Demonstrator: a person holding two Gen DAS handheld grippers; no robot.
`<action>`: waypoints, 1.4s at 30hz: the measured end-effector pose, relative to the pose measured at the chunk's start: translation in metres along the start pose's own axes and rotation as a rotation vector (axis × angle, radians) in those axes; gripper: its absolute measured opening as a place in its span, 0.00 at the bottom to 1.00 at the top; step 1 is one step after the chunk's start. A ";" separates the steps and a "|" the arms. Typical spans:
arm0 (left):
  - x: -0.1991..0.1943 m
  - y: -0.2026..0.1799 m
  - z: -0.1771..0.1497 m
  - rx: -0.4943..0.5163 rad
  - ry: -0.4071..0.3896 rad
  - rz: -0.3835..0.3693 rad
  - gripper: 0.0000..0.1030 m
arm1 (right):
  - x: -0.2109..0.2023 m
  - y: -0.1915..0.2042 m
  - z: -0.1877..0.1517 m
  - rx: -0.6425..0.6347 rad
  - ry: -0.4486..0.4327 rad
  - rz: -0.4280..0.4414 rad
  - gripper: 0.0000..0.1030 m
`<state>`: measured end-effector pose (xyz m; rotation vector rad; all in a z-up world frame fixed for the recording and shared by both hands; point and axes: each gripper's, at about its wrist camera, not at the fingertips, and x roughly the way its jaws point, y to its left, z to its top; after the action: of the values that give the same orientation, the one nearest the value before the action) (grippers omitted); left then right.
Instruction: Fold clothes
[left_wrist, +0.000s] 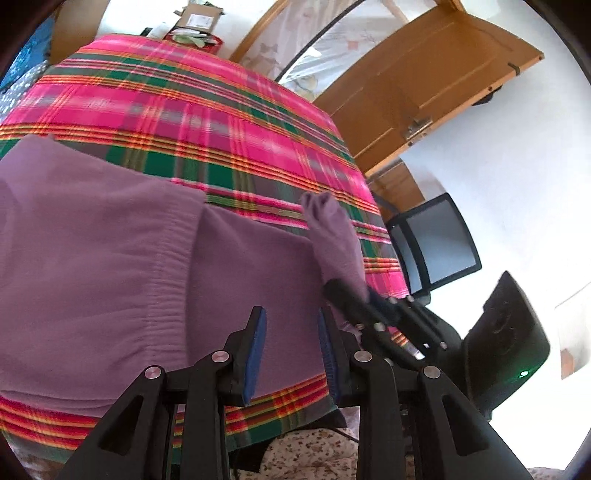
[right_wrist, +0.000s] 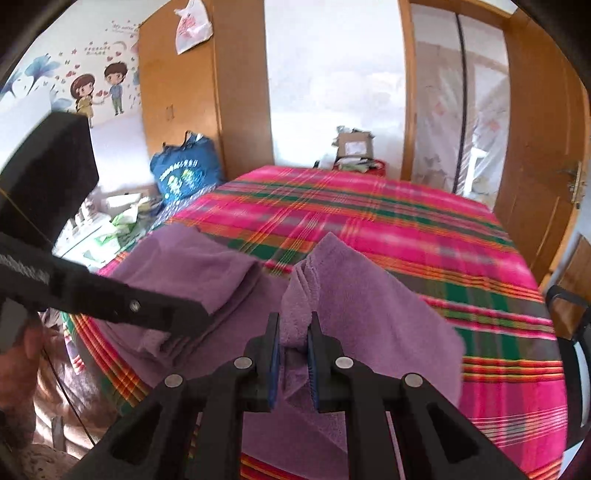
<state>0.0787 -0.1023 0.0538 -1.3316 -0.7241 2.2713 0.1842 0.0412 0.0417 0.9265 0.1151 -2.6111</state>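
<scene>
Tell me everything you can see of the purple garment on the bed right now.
The purple garment looks like soft fleece, with a ribbed gathered band running across it. Most of it lies spread on the plaid bedspread near the bed's front edge, with one part folded over itself at the far left. The right claw is shut on a bunched corner and holds it up off the bed. The left claw hangs open just over the flat part; whether it touches is unclear.

A purple fleece garment (left_wrist: 110, 258) lies spread flat across the near part of the bed, its ribbed elastic band (left_wrist: 166, 280) showing. One corner (right_wrist: 317, 280) is pulled up off the bed into a bunched, folded peak, the rest draping down.
</scene>
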 end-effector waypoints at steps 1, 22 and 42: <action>0.000 0.003 0.000 -0.007 0.000 0.004 0.29 | 0.005 0.002 -0.003 0.001 0.014 0.008 0.13; 0.015 0.011 0.003 -0.030 0.023 0.046 0.29 | -0.005 -0.005 -0.022 0.069 0.019 0.228 0.23; 0.068 -0.009 0.010 0.052 0.148 0.091 0.29 | 0.033 -0.126 -0.020 0.246 0.128 -0.187 0.23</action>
<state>0.0393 -0.0580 0.0172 -1.5168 -0.5617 2.2159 0.1261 0.1520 -0.0001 1.2209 -0.0942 -2.7808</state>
